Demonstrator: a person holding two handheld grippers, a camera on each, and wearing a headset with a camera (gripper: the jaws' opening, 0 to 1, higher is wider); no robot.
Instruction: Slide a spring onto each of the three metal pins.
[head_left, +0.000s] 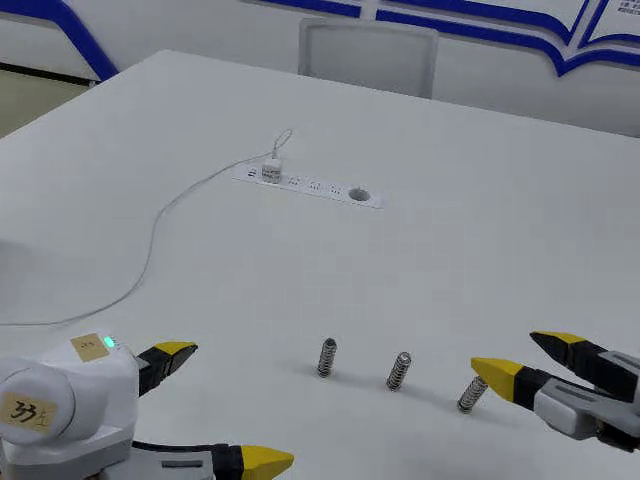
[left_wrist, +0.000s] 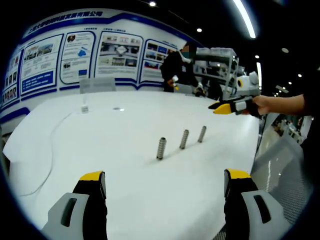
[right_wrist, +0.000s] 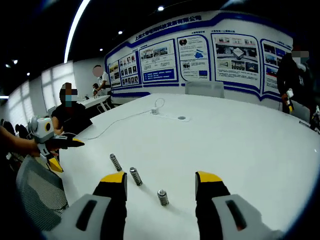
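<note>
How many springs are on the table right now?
3, standing in a row on the white table: the left spring, the middle spring, and the right spring, which leans and sits just by the right tool. None looks hidden.

White table (head_left: 450, 250), grey chair (head_left: 368, 55), poster-hung wall (right_wrist: 210, 50), seemingly strip lights (left_wrist: 245, 17) overhead.

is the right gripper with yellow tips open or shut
Open: the right gripper with yellow tips has its jaws spread wide, white table between them, gripping nothing.
</note>
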